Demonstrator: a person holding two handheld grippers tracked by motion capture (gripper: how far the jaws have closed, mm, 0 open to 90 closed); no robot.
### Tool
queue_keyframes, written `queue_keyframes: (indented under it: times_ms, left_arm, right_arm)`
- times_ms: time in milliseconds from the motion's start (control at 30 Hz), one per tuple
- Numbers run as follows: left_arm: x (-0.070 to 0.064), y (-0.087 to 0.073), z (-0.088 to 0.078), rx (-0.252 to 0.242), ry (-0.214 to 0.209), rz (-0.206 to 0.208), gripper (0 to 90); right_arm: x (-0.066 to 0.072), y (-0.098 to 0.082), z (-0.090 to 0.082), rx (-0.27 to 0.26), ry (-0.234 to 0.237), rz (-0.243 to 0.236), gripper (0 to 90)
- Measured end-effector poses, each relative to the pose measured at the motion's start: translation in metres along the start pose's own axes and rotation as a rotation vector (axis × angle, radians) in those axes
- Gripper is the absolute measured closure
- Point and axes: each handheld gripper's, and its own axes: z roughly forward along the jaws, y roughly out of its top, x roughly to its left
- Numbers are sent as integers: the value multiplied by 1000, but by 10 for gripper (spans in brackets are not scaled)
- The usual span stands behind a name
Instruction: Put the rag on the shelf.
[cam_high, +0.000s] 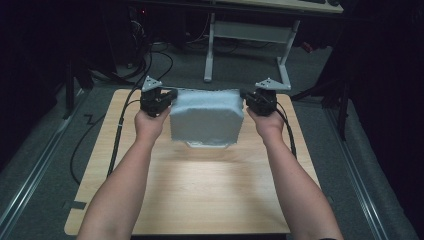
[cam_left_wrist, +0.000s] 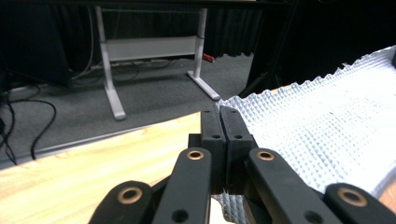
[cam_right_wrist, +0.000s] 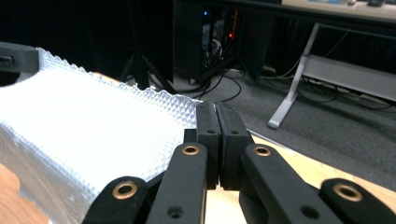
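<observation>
Cloth (cam_high: 207, 120) hangs stretched between left tool (cam_high: 169, 98) and right tool (cam_high: 248, 97).

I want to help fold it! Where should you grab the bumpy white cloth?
By its two far top corners, one from each side. The waffle-weave cloth hangs as a flat sheet between the left gripper and right gripper, each shut on a corner. Held at the corners it spreads wide, its lower edge near the wooden table.
</observation>
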Motion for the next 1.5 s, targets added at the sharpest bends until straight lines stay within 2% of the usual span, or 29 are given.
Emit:
queue_keyframes:
  times_ms: [167, 433, 533, 933, 1133, 1367, 1500]
  left_arm:
    - [5, -11, 5, 40, -35, -39, 900]
    - [6, -29, 7, 73, -61, -65, 899]
    - [8, -38, 8, 79, -74, -98, 898]
    - [6, -63, 18, 155, -95, -117, 895]
    - [7, -68, 19, 150, -102, -136, 892]
    - [9, -78, 18, 148, -108, -160, 877]
    - [12, -79, 15, 147, -85, -164, 839]
  right_arm:
    - [-2, -9, 6, 28, -2, 5, 896]
    - [-2, -26, 10, 48, 16, 30, 895]
    - [-1, -35, 11, 57, 22, 37, 895]
    - [-2, -63, 19, 94, 33, 88, 894]
    - [-4, -74, 20, 106, 38, 110, 892]
    - [-2, -77, 22, 121, 32, 113, 891]
    - [-1, -77, 22, 120, 33, 111, 873]
